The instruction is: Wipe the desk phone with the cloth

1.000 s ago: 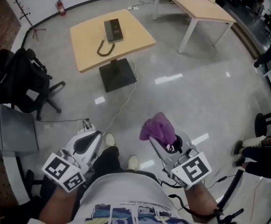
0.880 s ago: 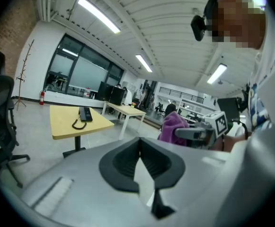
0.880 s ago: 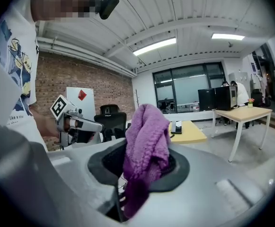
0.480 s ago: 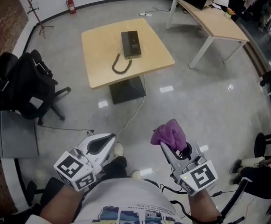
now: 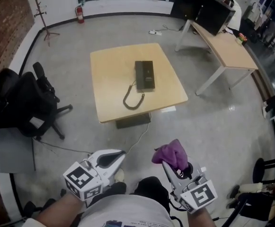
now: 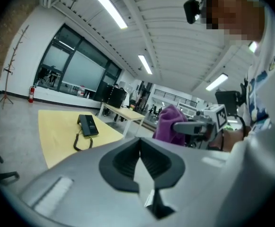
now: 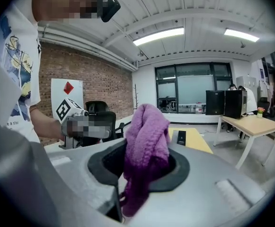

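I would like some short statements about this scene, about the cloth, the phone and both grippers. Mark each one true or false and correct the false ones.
1. The right gripper holds a purple cloth in its jaws. True.
2. The left gripper has its jaws wide open. False: its jaws are together, with nothing between them.
3. The desk phone lies on the square wooden table. True.
4. The cloth already touches the phone. False: the cloth is held over the floor, short of the table.
5. In the head view, a black office chair stands left of the table. True.
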Demonstrator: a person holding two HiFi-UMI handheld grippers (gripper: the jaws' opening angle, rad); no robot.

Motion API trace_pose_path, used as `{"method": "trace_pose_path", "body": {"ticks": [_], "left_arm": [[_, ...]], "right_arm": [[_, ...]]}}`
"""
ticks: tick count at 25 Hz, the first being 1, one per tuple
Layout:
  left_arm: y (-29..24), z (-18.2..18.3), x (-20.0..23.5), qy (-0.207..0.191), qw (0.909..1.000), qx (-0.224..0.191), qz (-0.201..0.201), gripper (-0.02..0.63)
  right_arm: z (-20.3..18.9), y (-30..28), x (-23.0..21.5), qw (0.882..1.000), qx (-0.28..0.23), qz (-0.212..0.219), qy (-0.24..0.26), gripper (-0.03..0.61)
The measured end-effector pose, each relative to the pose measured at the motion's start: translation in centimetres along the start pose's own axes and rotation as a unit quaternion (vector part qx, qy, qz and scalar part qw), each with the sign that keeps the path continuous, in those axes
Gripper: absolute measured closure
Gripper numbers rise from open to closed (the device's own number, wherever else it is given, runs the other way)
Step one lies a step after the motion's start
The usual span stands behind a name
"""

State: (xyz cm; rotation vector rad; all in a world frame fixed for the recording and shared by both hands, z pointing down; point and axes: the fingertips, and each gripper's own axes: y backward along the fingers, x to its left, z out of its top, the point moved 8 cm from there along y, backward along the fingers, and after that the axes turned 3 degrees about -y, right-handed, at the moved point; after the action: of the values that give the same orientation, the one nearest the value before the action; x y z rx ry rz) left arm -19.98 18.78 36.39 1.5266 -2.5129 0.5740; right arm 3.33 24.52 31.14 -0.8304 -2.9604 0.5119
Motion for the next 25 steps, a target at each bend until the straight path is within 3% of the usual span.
{"method": "trace_pose_path", "body": {"ticks": [8, 14, 21, 25], "left_arm": [[-5.0, 0.9, 3.8, 0.02, 0.9991, 0.015, 0.034, 0.607], [-9.8, 3.0, 5.6, 0.003, 0.9971, 0.029, 0.07, 0.607], [-13.4, 3.0, 9.1, 0.079, 0.9908, 0.021, 0.108, 0.57], [-15.3, 2.9, 12.5, 0.108, 0.9892, 0.02, 0.096, 0.554]], "right_arm": [[0.3, -4.5, -6.2, 0.999, 0.014, 0.034, 0.005, 0.468], [1.7, -7.7, -12.3, 0.996, 0.027, 0.077, 0.02, 0.468], [2.1, -10.3, -17.4, 0.994, 0.042, 0.103, 0.02, 0.468], [1.9, -12.3, -18.8, 0.993, 0.042, 0.112, 0.017, 0.468]]}}
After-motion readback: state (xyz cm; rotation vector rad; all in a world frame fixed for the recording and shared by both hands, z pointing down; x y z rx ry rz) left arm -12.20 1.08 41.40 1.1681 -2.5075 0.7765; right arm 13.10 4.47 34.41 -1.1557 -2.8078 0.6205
